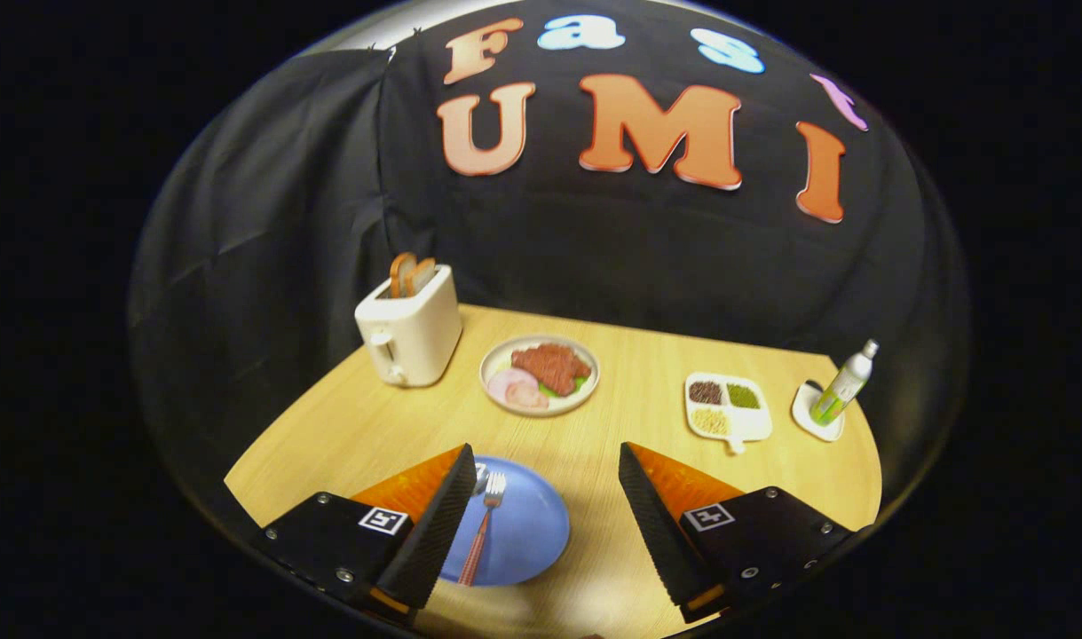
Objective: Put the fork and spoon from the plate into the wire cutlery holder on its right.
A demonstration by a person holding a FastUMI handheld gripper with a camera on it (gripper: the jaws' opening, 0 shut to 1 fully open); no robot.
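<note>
Bystander items on wooden table (612, 417).
Toaster (409, 333) with two bread slices (411, 274) up, far left; beside it a plate of meat and ham (540, 374); further right a three-compartment dish (728, 406) of grains; a tilted bottle (844, 383) on small white dish (816, 415).

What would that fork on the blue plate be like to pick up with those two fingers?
The fork looks thin and rigid, so probably stiff and light. It lies flat on the smooth blue plate, so it may slide or spin when nudged. Its narrow handle gives little to pinch. The gripper hangs open above, nearer its left finger.
</note>
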